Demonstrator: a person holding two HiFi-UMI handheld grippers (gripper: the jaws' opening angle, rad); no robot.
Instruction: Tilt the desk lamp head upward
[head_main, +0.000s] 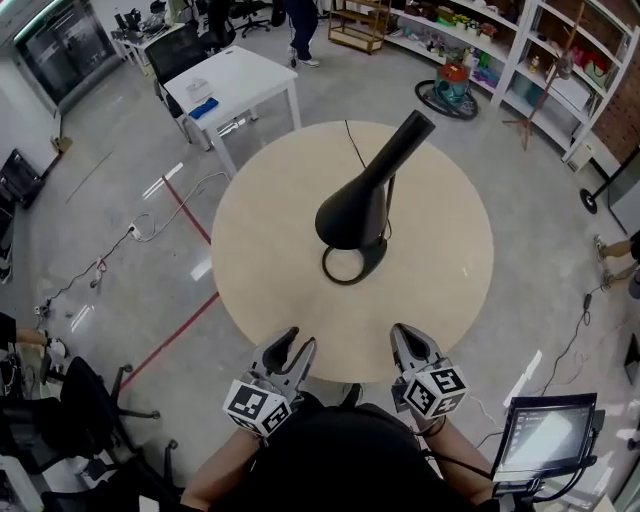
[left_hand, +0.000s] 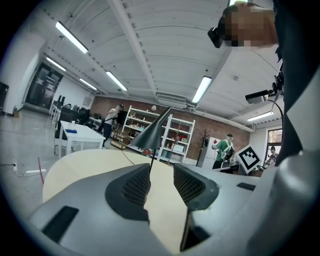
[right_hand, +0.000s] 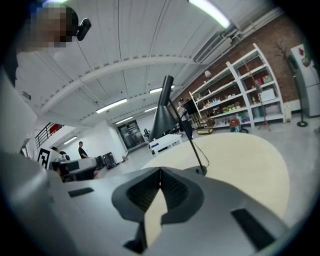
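A round pale table (head_main: 440, 300) carries the only task object: a black desk lamp (head_main: 362, 200) standing near its middle, well away from the person's edge. The lamp's cone-shaped head (head_main: 375, 180) is by far its biggest part, with the wide mouth facing the person and the narrow end pointing away. It looks like rigid, smooth metal, so it is likely slippery, and a grip round the narrow neck would probably hold better than one on the flared rim. The thin stem (right_hand: 192, 140) and open ring base (head_main: 352, 262) look light, so the base may lift or slide unless it is held down while the head is tilted. At the near edge, the left hand-held gripper (head_main: 292, 342) has its jaws slightly apart and empty. The right hand-held gripper (head_main: 410, 335) has its tips together, holding nothing.
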